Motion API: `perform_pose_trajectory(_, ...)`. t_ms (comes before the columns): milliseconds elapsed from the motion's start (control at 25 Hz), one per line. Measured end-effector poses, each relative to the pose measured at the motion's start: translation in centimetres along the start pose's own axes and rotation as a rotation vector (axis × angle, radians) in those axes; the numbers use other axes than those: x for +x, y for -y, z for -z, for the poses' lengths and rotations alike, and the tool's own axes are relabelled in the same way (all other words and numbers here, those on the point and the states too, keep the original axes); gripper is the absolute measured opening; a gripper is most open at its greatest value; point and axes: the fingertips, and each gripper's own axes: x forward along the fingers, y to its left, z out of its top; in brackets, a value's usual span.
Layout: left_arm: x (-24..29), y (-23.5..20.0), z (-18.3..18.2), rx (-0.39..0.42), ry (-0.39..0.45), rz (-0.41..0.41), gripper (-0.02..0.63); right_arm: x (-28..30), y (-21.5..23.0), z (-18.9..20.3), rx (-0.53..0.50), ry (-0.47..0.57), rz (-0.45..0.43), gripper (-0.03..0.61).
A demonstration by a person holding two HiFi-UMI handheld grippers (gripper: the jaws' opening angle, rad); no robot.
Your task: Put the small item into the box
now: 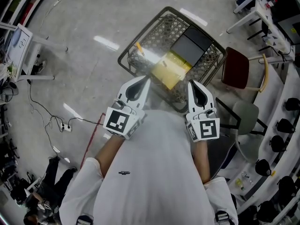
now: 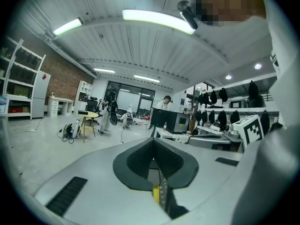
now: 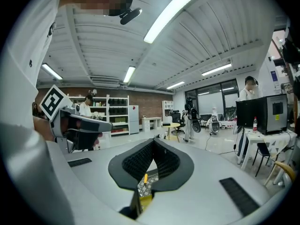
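A wire basket stands on the floor in front of me. In it lie a yellow box, a black flat case and a small orange item at its left side. My left gripper and right gripper are held close to my chest, both pointing at the basket's near edge. Each is shut with nothing between its jaws. In the left gripper view the left gripper shows a sliver of the yellow box below its jaws. Under the right gripper the right gripper view shows the orange item on mesh.
A red chair and a grey chair stand right of the basket. White tables are at the far right. A power strip with cables lies on the floor at left. Another person is at the lower left.
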Motion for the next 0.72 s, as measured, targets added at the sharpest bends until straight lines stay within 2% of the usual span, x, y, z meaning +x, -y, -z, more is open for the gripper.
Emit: perform_pose_trajectory(720, 0.45, 0.11, 0.11, -0.014, -0.021, 0.006, 0.002, -0.01, 0.25, -0.16, 0.018, 0.009, 0.022, -0.002)
